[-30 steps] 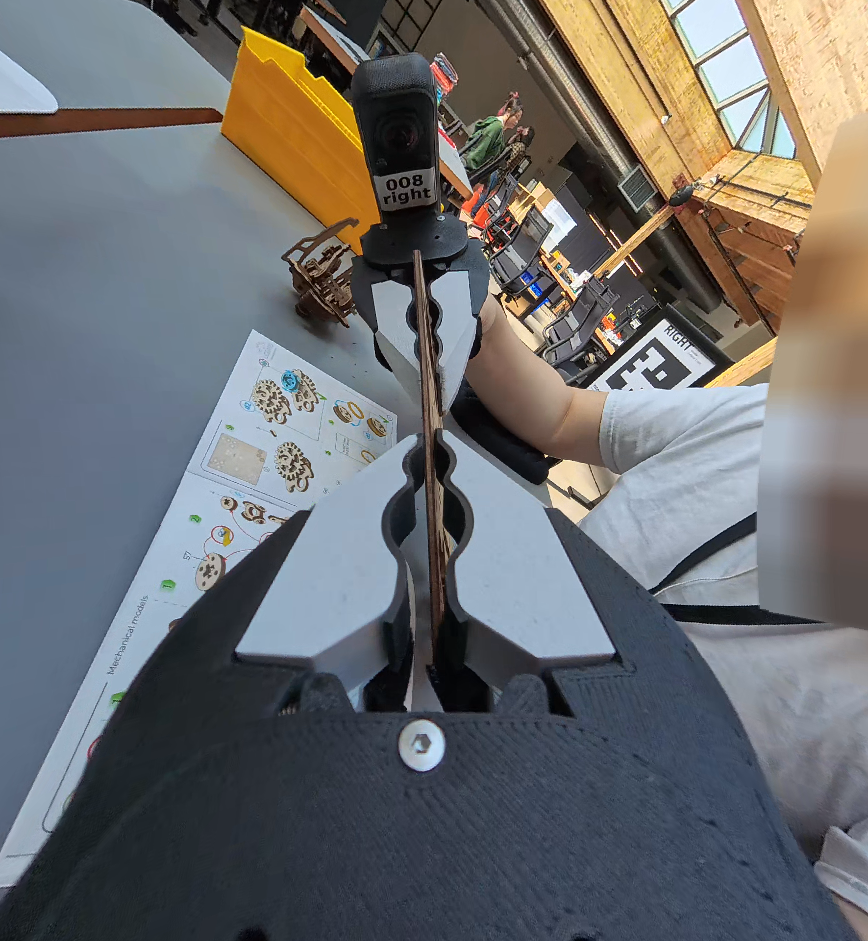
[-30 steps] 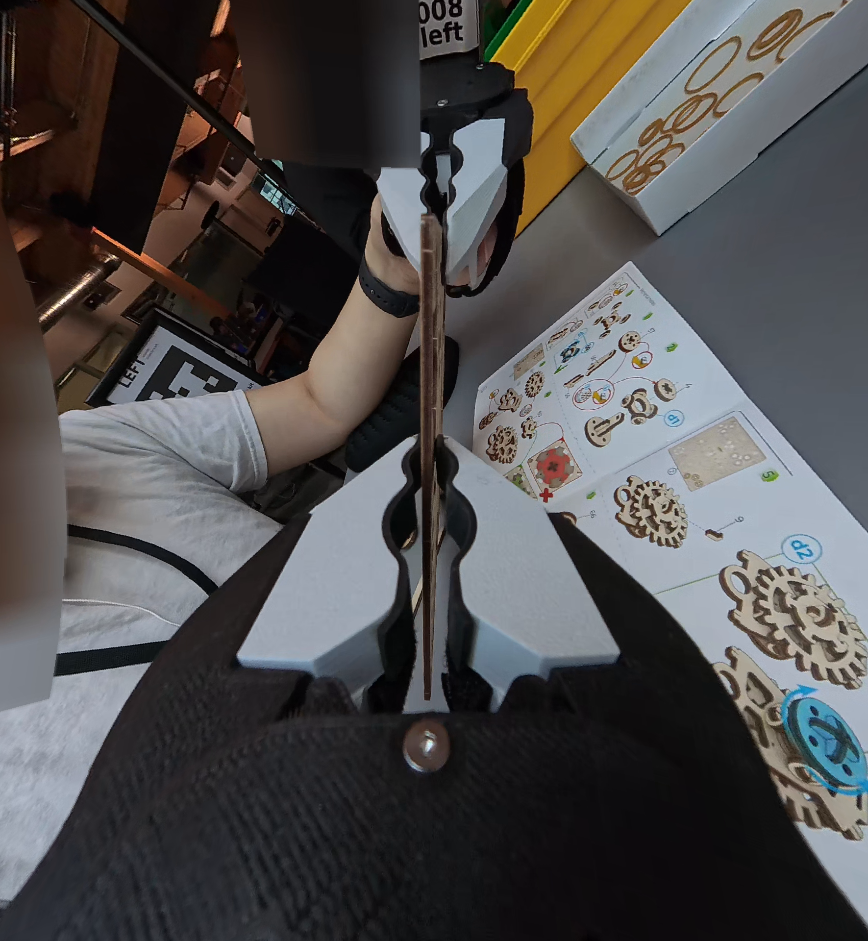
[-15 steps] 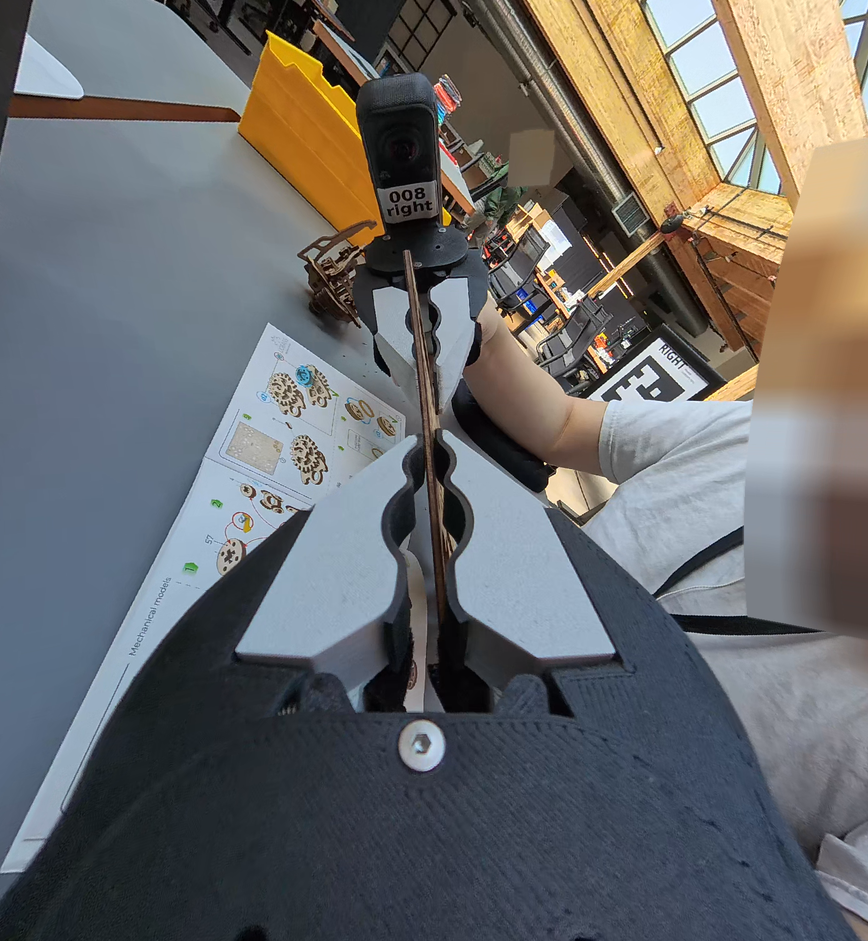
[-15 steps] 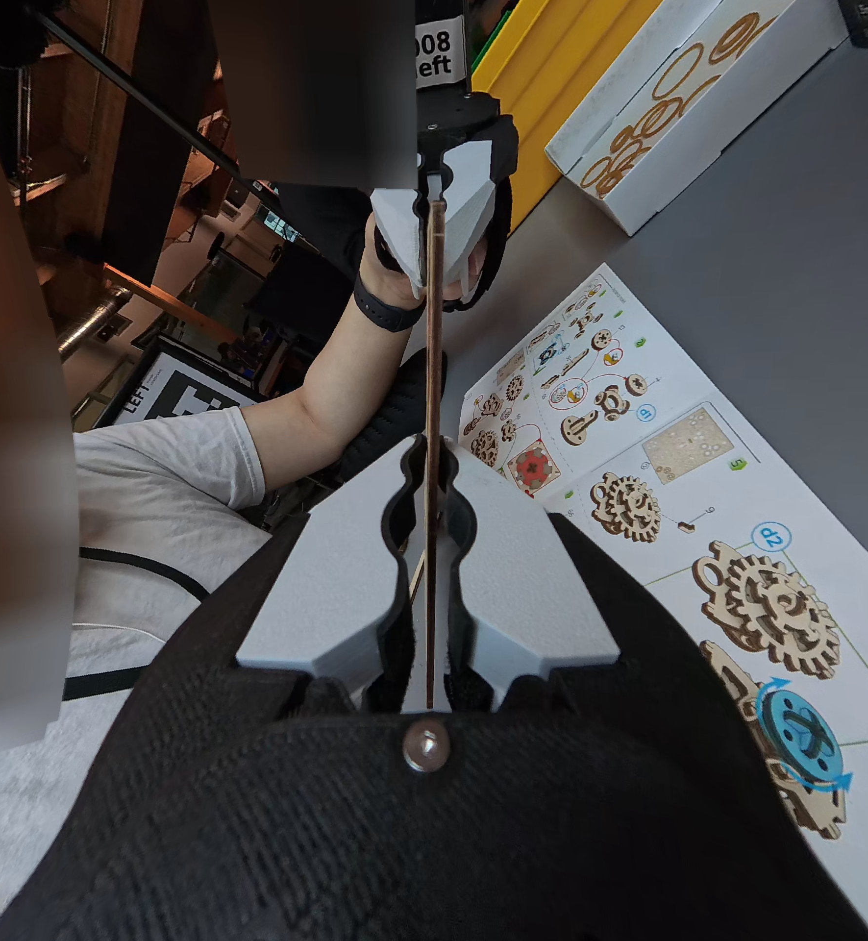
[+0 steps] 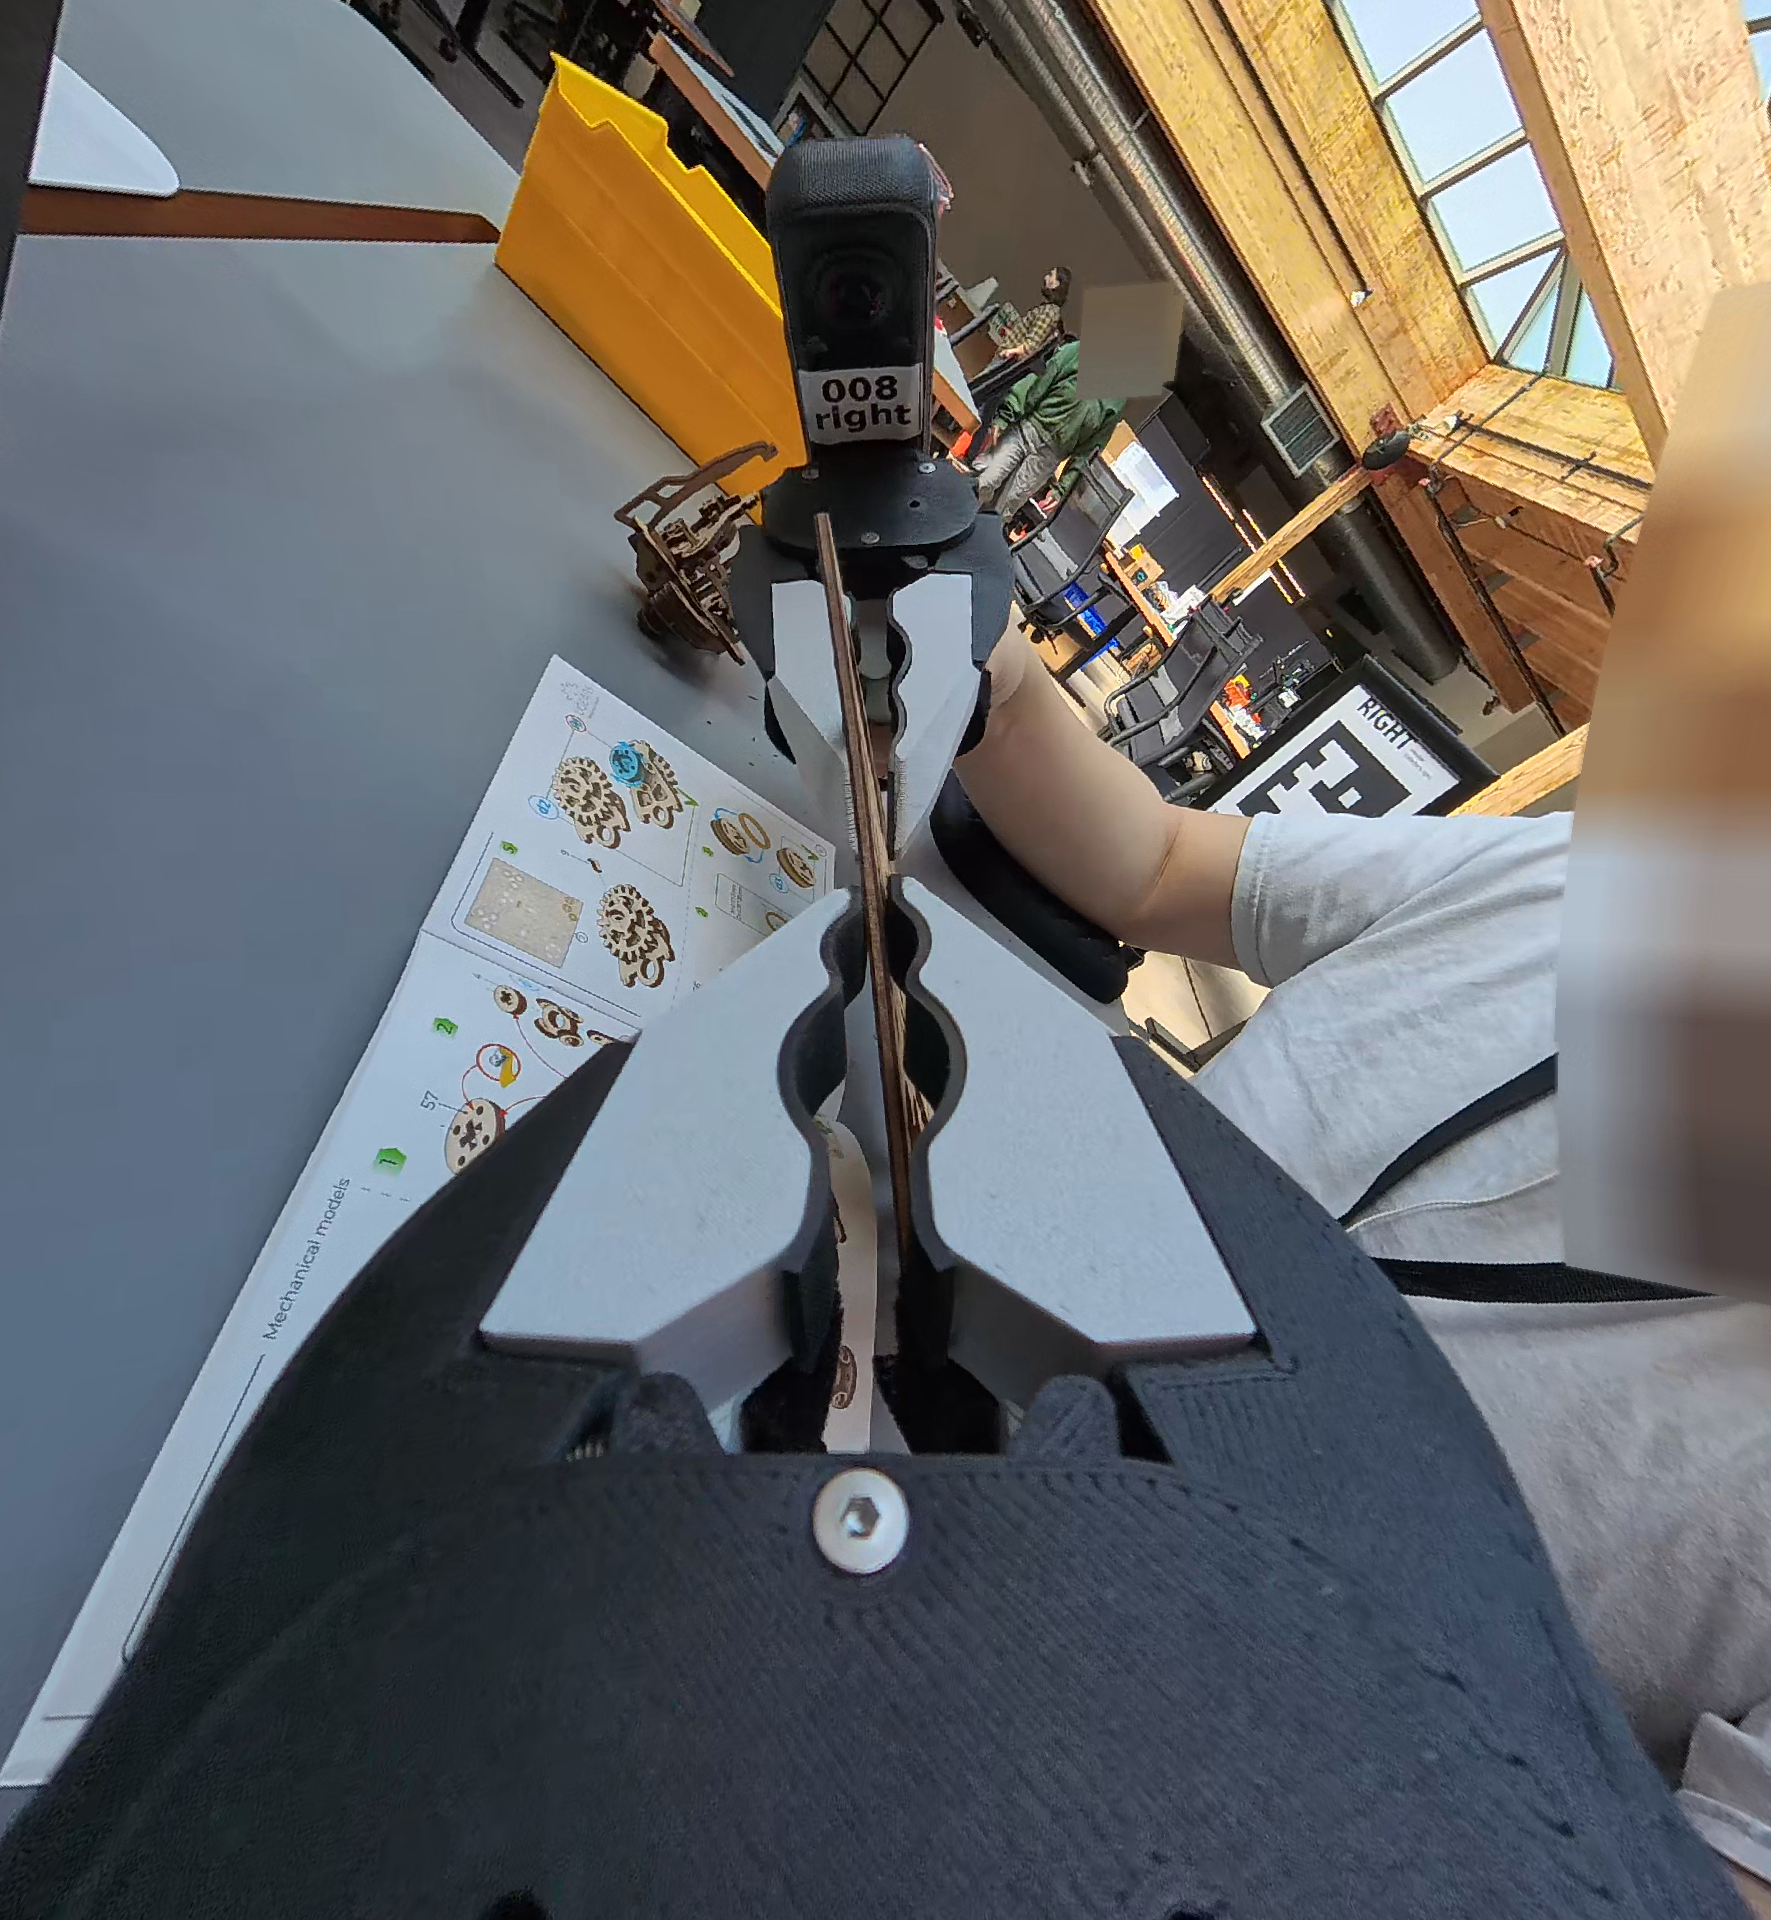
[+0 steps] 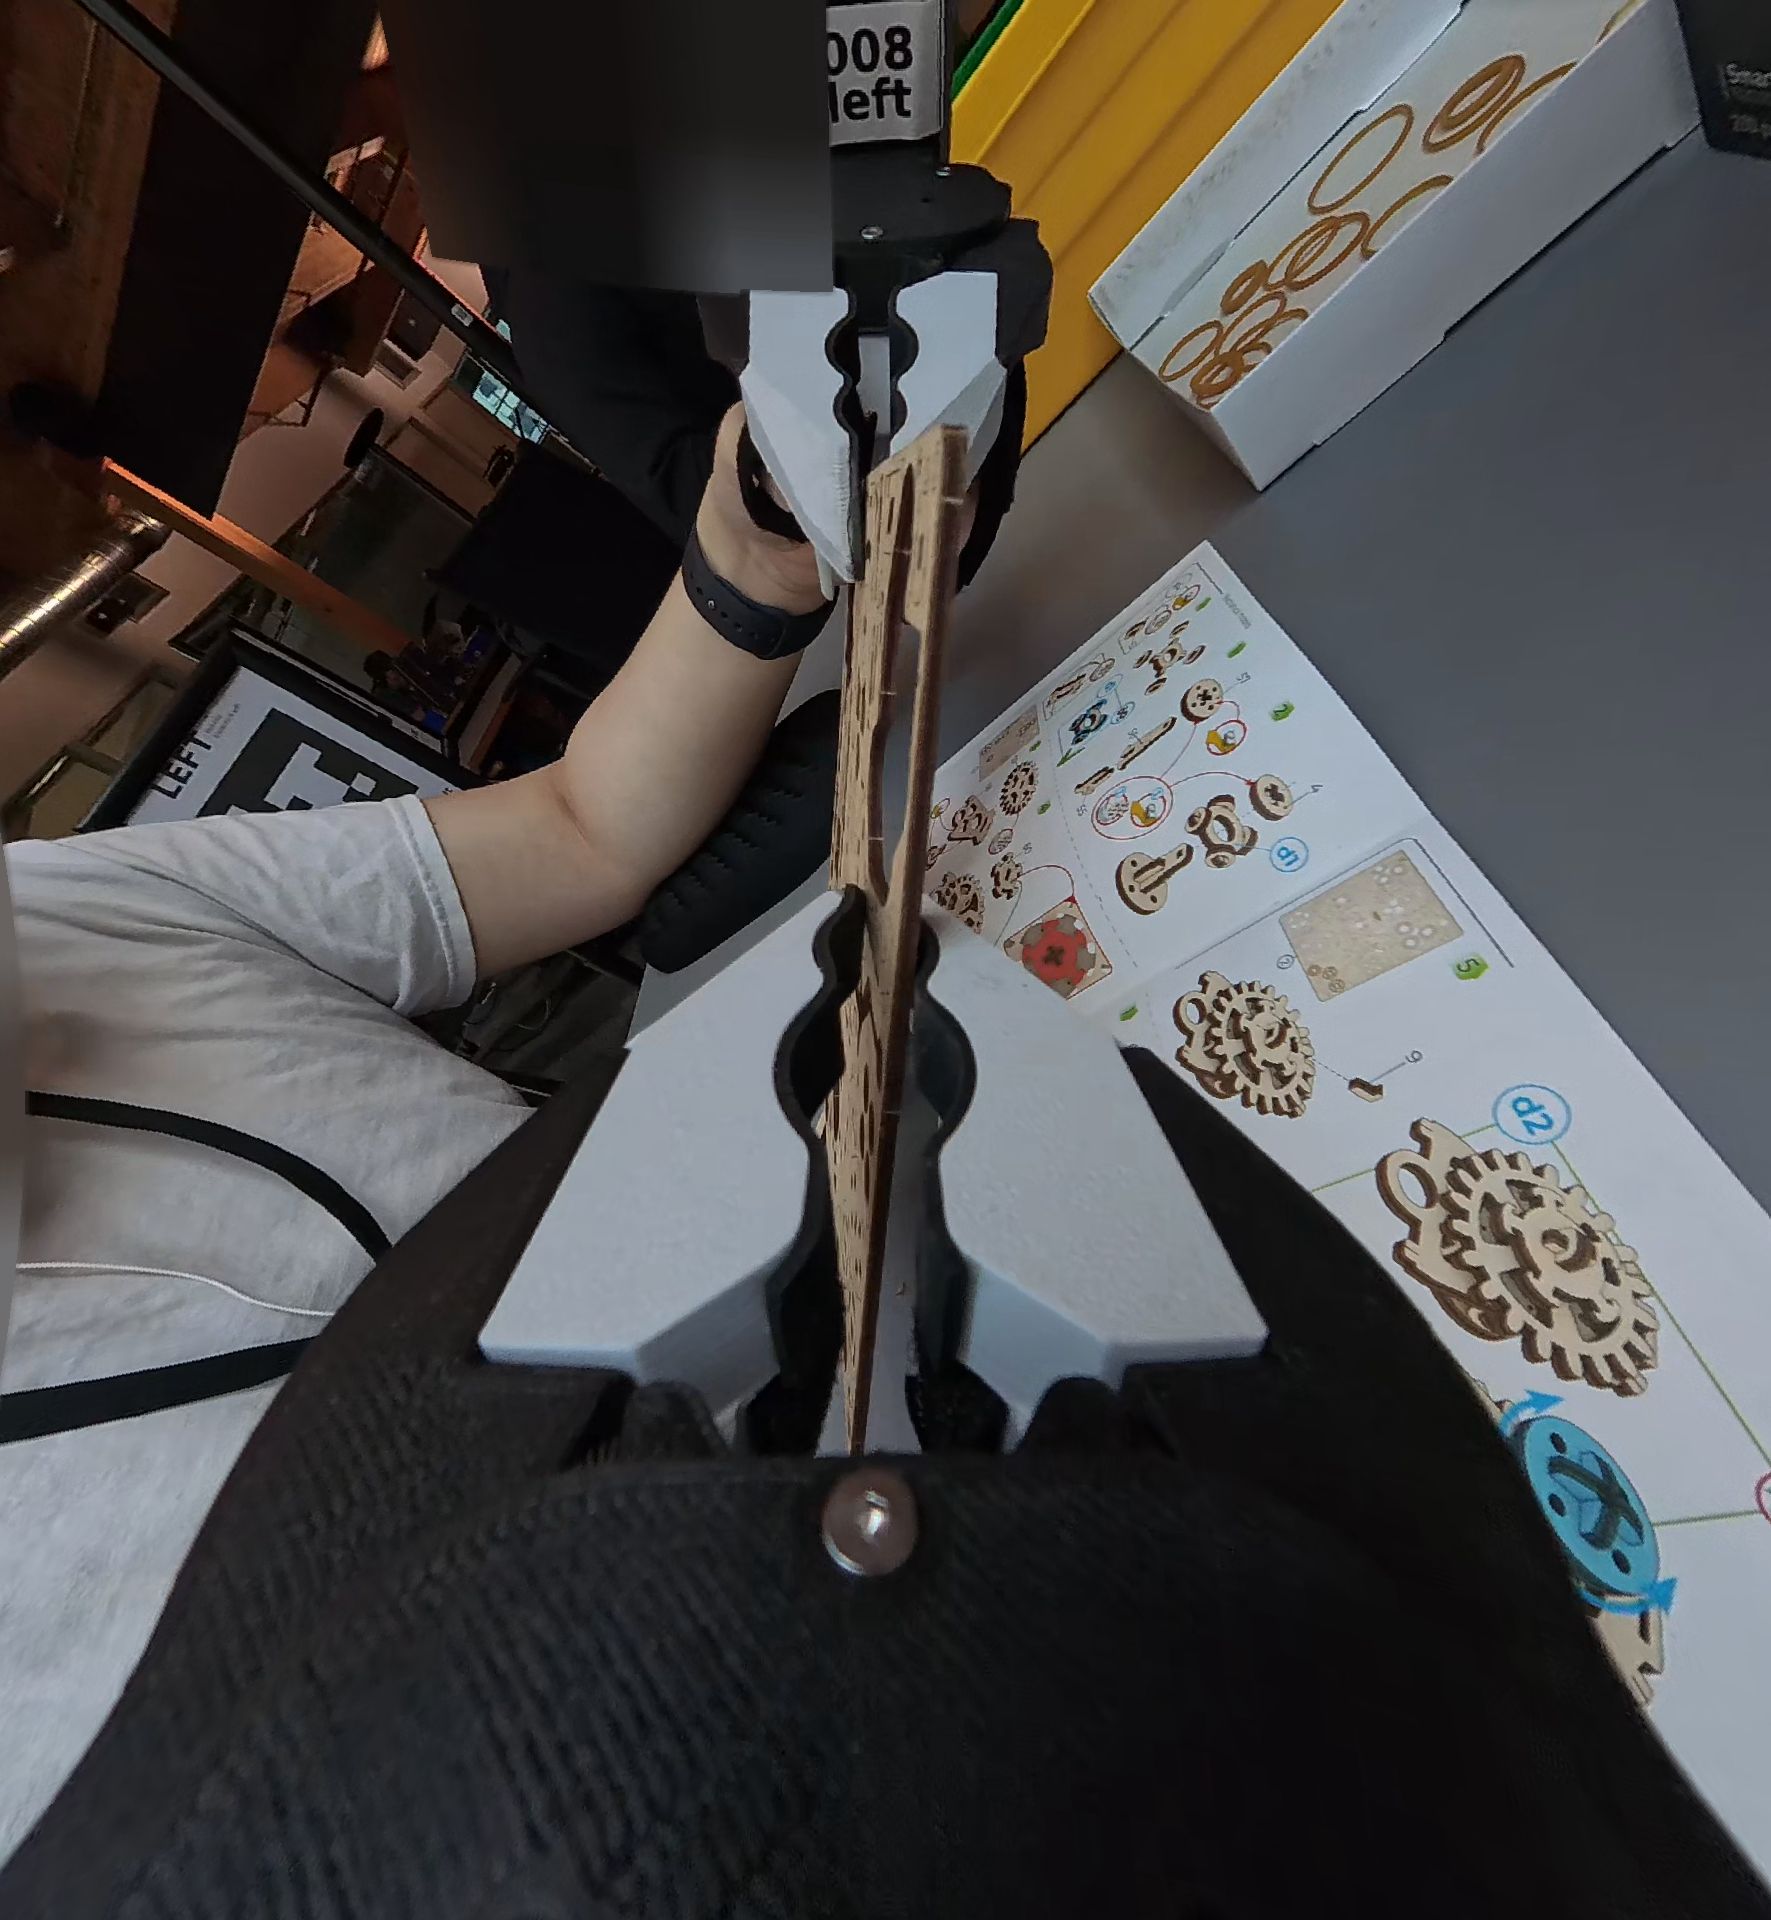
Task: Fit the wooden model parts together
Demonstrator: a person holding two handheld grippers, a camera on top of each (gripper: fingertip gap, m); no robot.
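The wooden sheet (image 5: 865,790) shows edge-on, its cut parts unreadable; instruction sheet (image 6: 1380,935) runs off-frame.

A large open workshop or maker space. Beyond the grey table (image 5: 185,623) stand rows of workbenches (image 5: 1151,582) under exposed ducts (image 5: 1151,197), wooden beams (image 5: 1296,520) and skylights (image 5: 1463,135). A yellow parts bin (image 5: 642,301) sits at the table's far edge.

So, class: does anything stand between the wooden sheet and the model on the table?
Only the right gripper, at the sheet's far end, overlaps the model in the left wrist view. Nothing else visible; a leaflet lies flat beneath.
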